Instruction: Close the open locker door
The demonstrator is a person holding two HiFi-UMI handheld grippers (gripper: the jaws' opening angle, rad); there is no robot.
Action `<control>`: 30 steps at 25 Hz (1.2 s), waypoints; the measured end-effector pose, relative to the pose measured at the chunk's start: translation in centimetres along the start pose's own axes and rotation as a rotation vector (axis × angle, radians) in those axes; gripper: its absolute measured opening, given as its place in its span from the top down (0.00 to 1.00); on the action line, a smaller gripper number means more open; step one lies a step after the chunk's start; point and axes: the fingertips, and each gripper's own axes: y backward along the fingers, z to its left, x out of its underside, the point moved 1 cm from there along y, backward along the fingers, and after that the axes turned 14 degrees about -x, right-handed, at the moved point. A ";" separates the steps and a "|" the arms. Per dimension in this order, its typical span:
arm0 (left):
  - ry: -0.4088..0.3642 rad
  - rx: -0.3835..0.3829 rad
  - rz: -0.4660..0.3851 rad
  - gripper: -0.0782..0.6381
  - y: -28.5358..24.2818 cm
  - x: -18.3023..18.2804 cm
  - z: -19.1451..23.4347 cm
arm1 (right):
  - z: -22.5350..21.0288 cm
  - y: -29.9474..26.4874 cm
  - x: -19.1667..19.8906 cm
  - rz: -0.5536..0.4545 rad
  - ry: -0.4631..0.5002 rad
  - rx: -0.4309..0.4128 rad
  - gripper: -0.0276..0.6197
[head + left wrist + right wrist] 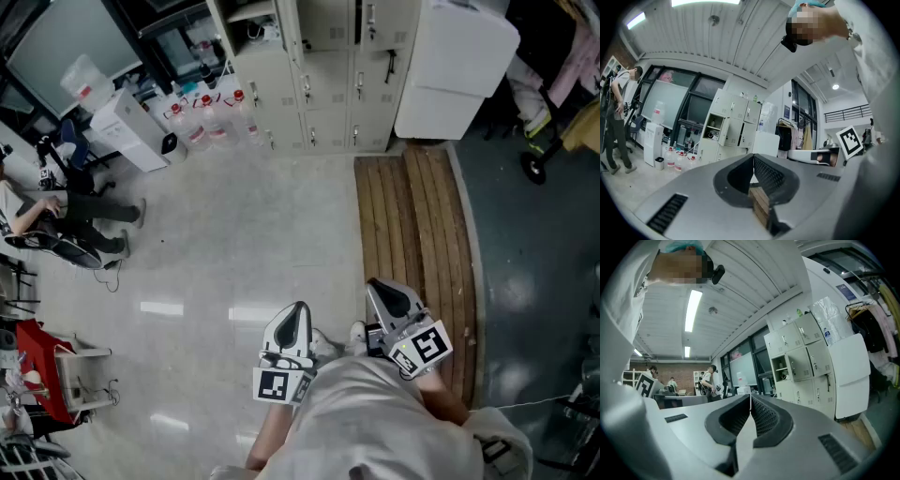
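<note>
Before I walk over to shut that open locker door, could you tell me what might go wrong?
The water bottles stand at the foot of the lockers near the open locker door; stepping in could topple them. The left claw and right claw are both shut, so pushing with their narrow tips might slip off the door. The wooden platform edge could trip you.
</note>
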 end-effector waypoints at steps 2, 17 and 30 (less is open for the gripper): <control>0.005 -0.008 0.002 0.88 0.5 0.3 -1.6 | -0.6 1.7 0.2 0.001 0.000 0.004 0.91; -0.032 -0.030 -0.038 0.88 1.2 1.2 -8.0 | -2.7 9.0 -0.9 -0.034 0.053 0.013 0.91; -0.043 -0.066 0.026 0.88 -0.6 2.6 -7.6 | -4.6 8.1 0.5 -0.036 -0.020 0.003 0.91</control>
